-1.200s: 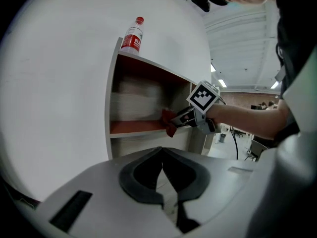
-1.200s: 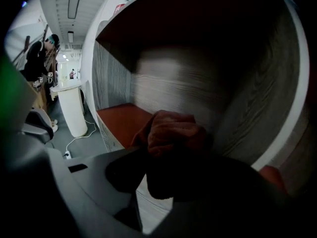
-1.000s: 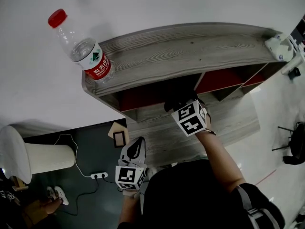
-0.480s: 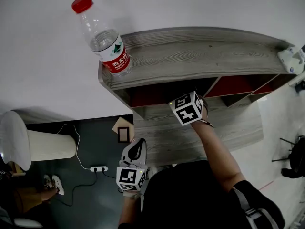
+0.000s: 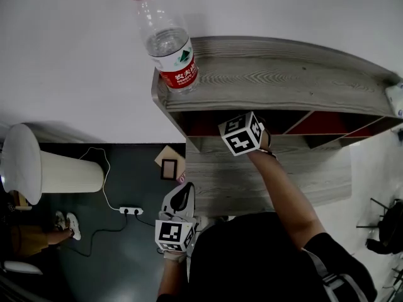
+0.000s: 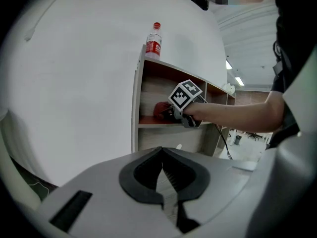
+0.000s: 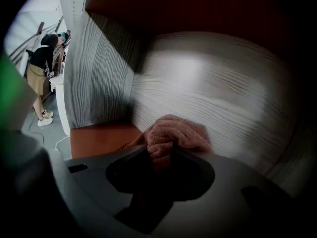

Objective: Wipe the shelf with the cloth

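Observation:
The grey wood shelf point(image 5: 283, 80) has red-brown compartments. My right gripper point(image 5: 241, 134) reaches into the top left compartment, and in the head view its jaws are hidden under the top board. Seen from the right gripper view, my right gripper point(image 7: 161, 152) is shut on a pink cloth point(image 7: 176, 133), which is bunched on the compartment's red-brown floor point(image 7: 101, 139) close to the grey back wall point(image 7: 223, 83). The left gripper view shows the cloth point(image 6: 160, 109) as a red lump in that compartment. My left gripper point(image 5: 181, 194) hangs low by my body, shut and holding nothing point(image 6: 162, 155).
A clear water bottle point(image 5: 167, 36) with a red cap stands on the shelf's top left corner. On the dark floor at left are a white cylindrical bin point(image 5: 44, 175), a power strip point(image 5: 131, 211) and a small frame point(image 5: 170, 167). A person point(image 7: 42, 68) stands beyond the shelf.
My right gripper has slid left along the compartment with the cloth, nearer the shelf's left wall. The left gripper has stayed where it was.

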Tool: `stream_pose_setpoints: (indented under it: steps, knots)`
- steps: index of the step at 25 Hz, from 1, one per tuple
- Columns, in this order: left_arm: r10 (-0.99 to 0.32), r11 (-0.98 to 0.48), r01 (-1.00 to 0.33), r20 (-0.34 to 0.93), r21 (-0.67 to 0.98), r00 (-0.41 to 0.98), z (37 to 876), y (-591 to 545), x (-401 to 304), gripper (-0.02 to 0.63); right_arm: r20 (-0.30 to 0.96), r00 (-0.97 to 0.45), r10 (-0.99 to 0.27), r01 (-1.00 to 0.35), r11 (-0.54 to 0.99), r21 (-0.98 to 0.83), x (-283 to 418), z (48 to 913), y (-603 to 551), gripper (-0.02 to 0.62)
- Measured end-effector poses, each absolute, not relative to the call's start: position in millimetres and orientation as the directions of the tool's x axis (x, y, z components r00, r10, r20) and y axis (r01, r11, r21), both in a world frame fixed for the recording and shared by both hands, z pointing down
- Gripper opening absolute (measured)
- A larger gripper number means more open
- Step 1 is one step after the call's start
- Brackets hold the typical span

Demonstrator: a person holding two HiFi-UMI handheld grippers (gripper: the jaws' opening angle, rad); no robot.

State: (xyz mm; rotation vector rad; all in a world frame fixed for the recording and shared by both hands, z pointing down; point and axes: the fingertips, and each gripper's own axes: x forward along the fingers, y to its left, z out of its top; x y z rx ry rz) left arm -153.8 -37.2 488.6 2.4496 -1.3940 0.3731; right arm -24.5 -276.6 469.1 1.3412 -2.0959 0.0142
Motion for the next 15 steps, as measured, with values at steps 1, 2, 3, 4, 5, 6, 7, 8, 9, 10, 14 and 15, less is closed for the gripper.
stream_pose_setpoints:
  steps: [1,2,3,4,5,6,7,8,9,10,14,15]
  knots:
    - [-0.792,-0.477,-0.87,0.367,0.128,0.488,489.0,-36.6,-156.0,0.006,0.518,-0.278,-0.809,-0.811,0.487,0.326,-29.9,469.3,-277.0,0.118]
    - [-0.796,-0.468,-0.874,0.369,0.128,0.48,489.6,-35.9,-158.2,0.006,0.521,-0.288,-0.804,-0.798,0.502,0.333,-37.4,469.2,-277.1,0.118]
    - [-0.8,-0.461,-0.878,0.369,0.127,0.473,490.4,-35.1,-160.1,0.006,0.525,-0.299,-0.797,-0.781,0.521,0.345,-46.4,469.0,-277.6,0.118]
    - [-0.803,-0.455,-0.881,0.37,0.126,0.468,491.2,-34.3,-161.9,0.006,0.529,-0.307,-0.791,-0.76,0.538,0.364,-55.8,468.7,-278.6,0.118]
    - [-0.806,-0.449,-0.884,0.371,0.125,0.462,491.6,-33.5,-163.8,0.006,0.529,-0.309,-0.79,-0.737,0.55,0.392,-64.7,468.3,-279.8,0.118]
    - [-0.808,-0.442,-0.888,0.374,0.126,0.455,491.6,-32.9,-165.9,0.006,0.524,-0.307,-0.794,-0.716,0.555,0.422,-72.8,468.0,-280.9,0.117]
    - [-0.811,-0.435,-0.892,0.375,0.126,0.448,491.1,-32.5,-168.4,0.006,0.513,-0.307,-0.801,-0.702,0.555,0.447,-79.9,467.1,-281.3,0.115]
    - [-0.816,-0.427,-0.896,0.373,0.126,0.441,490.0,-32.6,-170.9,0.006,0.496,-0.313,-0.81,-0.697,0.55,0.46,-86.1,464.7,-281.2,0.115]
    - [-0.821,-0.419,-0.899,0.37,0.127,0.435,488.7,-32.6,-173.3,0.006,0.472,-0.323,-0.821,-0.701,0.542,0.463,-91.3,460.3,-280.6,0.115]
    - [-0.825,-0.413,-0.902,0.368,0.127,0.429,487.9,-32.0,-175.5,0.006,0.44,-0.333,-0.834,-0.711,0.529,0.463,-95.4,453.8,-279.9,0.115]
    - [-0.827,-0.406,-0.906,0.373,0.121,0.42,489.5,-27.8,-180.3,0.006,0.254,-0.335,-0.908,-0.736,0.42,0.531,-100.8,413.0,-280.2,0.115]
    - [-0.827,-0.407,-0.905,0.373,0.12,0.421,489.8,-27.7,-180.1,0.006,0.216,-0.335,-0.917,-0.742,0.398,0.539,-100.5,405.0,-280.8,0.115]
